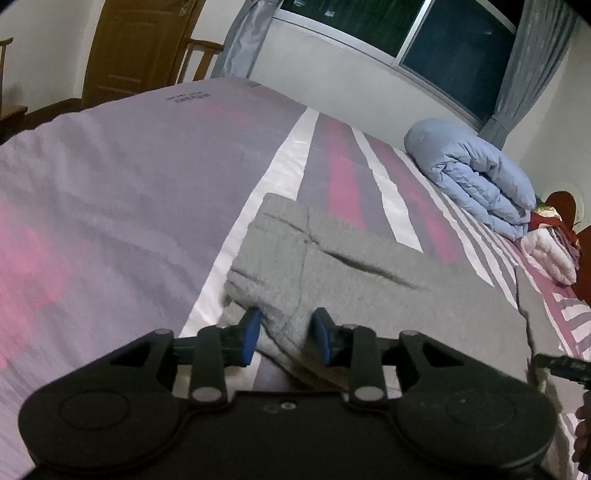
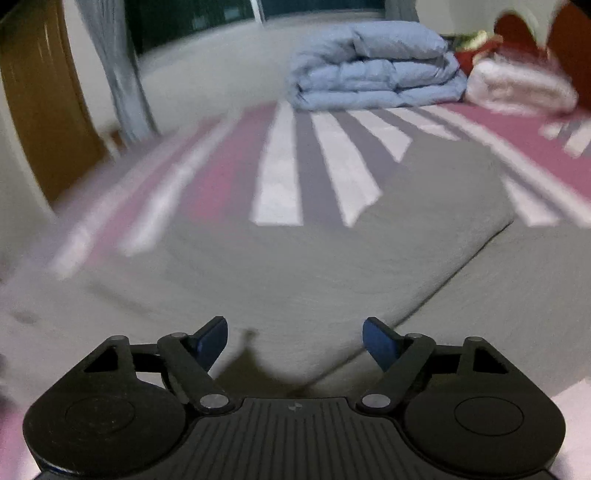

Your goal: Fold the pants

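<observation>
On the left, the bed (image 1: 110, 192) carries a cover in grey, pink and white stripes, and behind its far left corner stand a brown wooden door (image 1: 122, 48) and a chair (image 1: 199, 59). The grey pants (image 1: 332, 266) lie near the front edge of the bed, toward its middle, already doubled over so that one layer rests on another with a seam and creases running across the top.

The left gripper (image 1: 285, 338) sits low over the near edge of the pants. Its blue pads (image 1: 251, 334) stand a narrow way apart with a ridge of grey cloth bunched between them; the cloth fills the gap and the pads press on it from both sides.

Further right, the right gripper (image 2: 295, 343) hangs over the near edge of the same pants (image 2: 295, 258), and its view is blurred. Its fingers (image 2: 212, 341) are spread wide, with nothing pinched; the cloth lies below them and apart from the pads.

At the far right corner of the bed a folded light blue quilt (image 2: 373, 66) rests by the wall under the window (image 1: 406, 33), with grey curtains (image 1: 532, 70) at the sides. Just beside the quilt, to its right, lies a folded white blanket (image 2: 517, 86) against something red.
</observation>
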Motion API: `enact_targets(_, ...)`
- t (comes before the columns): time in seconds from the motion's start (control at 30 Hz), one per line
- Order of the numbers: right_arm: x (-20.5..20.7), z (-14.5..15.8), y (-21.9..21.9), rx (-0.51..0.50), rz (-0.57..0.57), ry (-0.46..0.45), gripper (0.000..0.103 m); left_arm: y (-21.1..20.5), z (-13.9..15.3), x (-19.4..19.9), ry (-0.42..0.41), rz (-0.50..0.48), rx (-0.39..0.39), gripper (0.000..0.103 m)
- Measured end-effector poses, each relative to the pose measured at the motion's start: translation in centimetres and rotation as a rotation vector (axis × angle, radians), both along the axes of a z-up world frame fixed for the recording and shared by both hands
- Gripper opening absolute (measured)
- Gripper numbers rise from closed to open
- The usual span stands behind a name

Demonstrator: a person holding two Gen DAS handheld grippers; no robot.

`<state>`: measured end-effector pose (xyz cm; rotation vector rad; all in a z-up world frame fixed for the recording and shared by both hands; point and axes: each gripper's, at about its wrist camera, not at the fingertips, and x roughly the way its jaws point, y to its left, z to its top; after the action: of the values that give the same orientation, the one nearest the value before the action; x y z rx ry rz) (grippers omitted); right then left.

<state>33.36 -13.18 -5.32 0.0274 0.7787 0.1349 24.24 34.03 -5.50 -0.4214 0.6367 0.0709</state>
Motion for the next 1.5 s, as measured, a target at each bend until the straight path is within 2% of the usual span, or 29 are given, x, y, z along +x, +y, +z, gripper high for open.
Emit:
enact_targets(0.07, 0.8, -0.9, 0.3, -0.042, 0.003, 0.021, 0.080, 0.2, -0.3, -0.1, -0.009, -0.003, -0.013, 0.023)
enact_targets(0.13, 0.1, -1.2, -0.6, -0.009, 0.005, 0.017, 0.061, 0.5, -0.5, -0.3, -0.015, -0.008, -0.024, 0.024)
enact_targets(0.17, 0.0, -1.4, -1.1, 0.026, 0.015, 0.028, 0.044, 0.6, -0.5, -0.3, -0.019, -0.011, -0.026, 0.024)
enact_targets(0.23, -1.0, -1.2, -2.2, 0.077, 0.023, 0.028, 0.033, 0.7, -0.7, -0.4, -0.024, -0.014, -0.029, 0.024)
enact_targets(0.3, -1.6, -1.2, -3.1, 0.126, 0.026, 0.034, 0.018, 0.7, -0.7, -0.5, -0.030, -0.010, -0.036, 0.024)
enact_targets(0.4, -2.1, -1.1, -3.9, 0.196, 0.015, 0.045, 0.007, 0.8, -0.7, -0.4, -0.031, -0.009, -0.037, 0.024)
enact_targets(0.47, -2.2, 0.0, -4.4, 0.288, 0.021, -0.004, 0.005, 0.9, -0.7, -0.3, -0.026, -0.011, -0.044, 0.024)
enact_targets(0.57, -2.5, 2.6, -5.8, 0.440, 0.030, -0.132, 0.005, 1.2, -0.7, -0.4, -0.021, -0.020, -0.049, 0.026)
enact_targets(0.63, -3.2, 3.8, -6.5, 0.470, 0.041, -0.193, 0.005, 1.3, -0.8, -0.6, -0.026, -0.021, -0.054, 0.027)
enact_targets(0.7, -4.6, 2.7, -7.8, 0.473, 0.032, -0.211, 0.005, 1.2, -1.0, -0.7, -0.033, -0.019, -0.062, 0.028)
enact_targets(0.73, -4.9, 1.6, -8.3, 0.464, 0.000, -0.189, 0.005, 1.1, -1.1, -0.8, -0.033, -0.018, -0.064, 0.030)
enact_targets(0.77, -5.0, -0.4, -8.7, 0.431, -0.041, -0.119, 0.005, 0.9, -1.2, -0.8, -0.032, -0.018, -0.059, 0.032)
enact_targets(0.8, -4.4, -3.1, -9.1, 0.422, -0.074, 0.012, 0.004, 0.8, -1.3, -0.8, -0.029, -0.016, -0.053, 0.033)
enact_targets(0.83, -4.4, -4.8, -10.2, 0.517, -0.087, 0.039, 0.004, 0.7, -1.4, -0.8, -0.024, -0.011, -0.048, 0.035)
enact_targets(0.87, -4.8, -5.2, -11.5, 0.605, -0.116, 0.029, 0.005, 0.6, -1.4, -0.9, -0.018, -0.004, -0.047, 0.039)
enact_targets(0.9, -4.9, -4.9, -12.1, 0.619, -0.145, 0.029, 0.005, 0.5, -1.4, -0.9, -0.014, 0.004, -0.043, 0.040)
enact_targets(1.0, -6.0, -2.5, -12.4, 0.486, -0.199, -0.048, 0.005, 0.3, -0.6, -1.6, -0.014, 0.033, -0.030, 0.039)
enact_targets(1.07, -6.6, -0.9, -13.0, 0.471, -0.163, -0.106, 0.005, -0.6, 0.6, -2.5, -0.034, 0.060, 0.020, 0.037)
enact_targets(1.2, -5.6, 2.0, -12.3, 0.358, -0.062, -0.173, 0.008, -4.8, 2.8, -3.4, -0.085, 0.048, 0.126, 0.037)
enact_targets(1.23, -5.1, 2.1, -11.3, 0.331, -0.045, -0.171, 0.021, -6.3, 3.1, -3.0, -0.074, 0.027, 0.157, 0.037)
enact_targets(1.27, -4.7, 2.3, -10.6, 0.301, -0.032, -0.172, 0.053, -7.9, 3.1, -2.4, -0.056, 0.016, 0.189, 0.038)
enact_targets(1.3, -4.2, 2.4, -9.9, 0.268, -0.018, -0.179, 0.076, -9.3, 3.0, -1.8, -0.044, 0.008, 0.213, 0.039)
enact_targets(1.37, -4.4, 2.1, -8.6, 0.235, 0.022, -0.206, 0.076, -11.6, 2.3, -0.7, 0.002, 0.029, 0.251, 0.041)
enact_targets(1.5, -2.2, 1.3, -6.6, 0.154, 0.083, -0.211, 0.076, -14.6, 0.9, 0.3, 0.028, 0.054, 0.266, 0.045)
